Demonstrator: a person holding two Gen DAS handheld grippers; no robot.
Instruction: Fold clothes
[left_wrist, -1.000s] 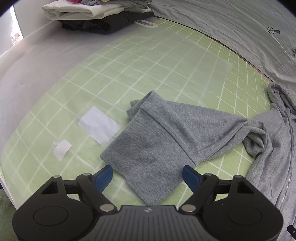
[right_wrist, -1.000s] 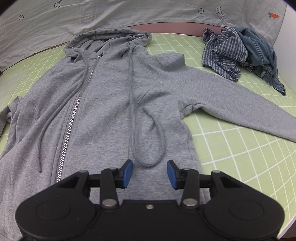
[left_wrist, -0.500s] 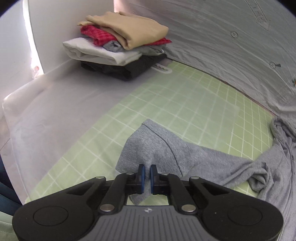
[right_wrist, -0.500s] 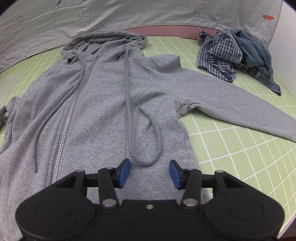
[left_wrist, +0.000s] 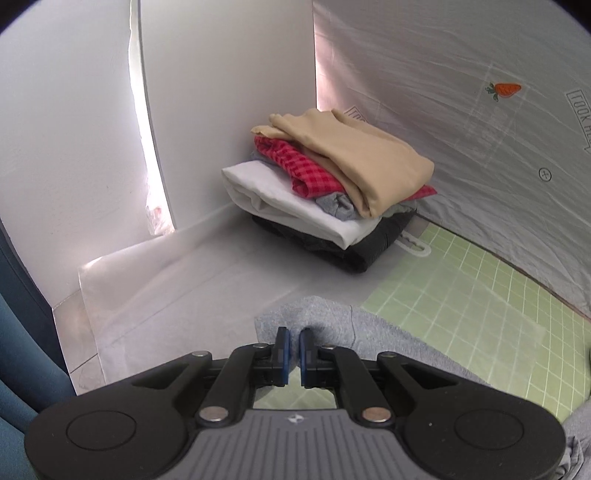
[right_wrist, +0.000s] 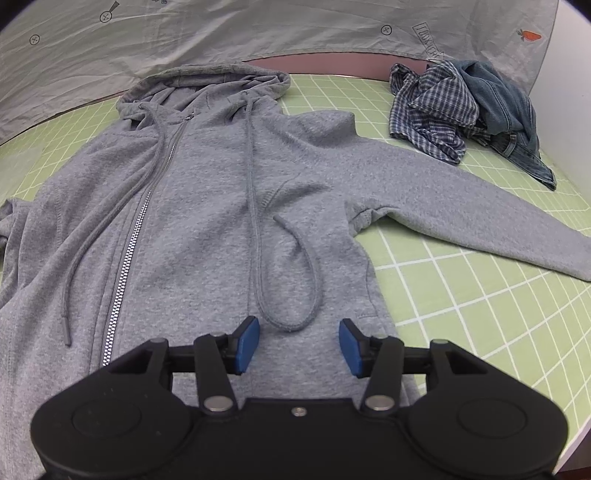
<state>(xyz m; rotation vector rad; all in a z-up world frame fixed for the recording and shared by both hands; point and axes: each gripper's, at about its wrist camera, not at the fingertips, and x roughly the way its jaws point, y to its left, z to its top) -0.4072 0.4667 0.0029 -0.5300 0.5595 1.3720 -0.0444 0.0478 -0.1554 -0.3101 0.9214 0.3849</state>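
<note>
My left hand-held gripper (left_wrist: 291, 349) pinches the soft, limp hoodie (right_wrist: 207, 206) sleeve cuff (left_wrist: 314, 321), right hand-held gripper (right_wrist: 298, 345) wide over its hem on the table (right_wrist: 461, 295); I'd grip thick edges.

Both grippers (left_wrist: 291, 350) (right_wrist: 298, 341) — black bodies, blue pads, silver pivot screws.

Our left tongs (left_wrist: 291, 350) pinch the grey hoodie sleeve (left_wrist: 332, 325) above the green grid mat (left_wrist: 480, 295); folded clothes (left_wrist: 332, 192) are stacked in the corner.
</note>
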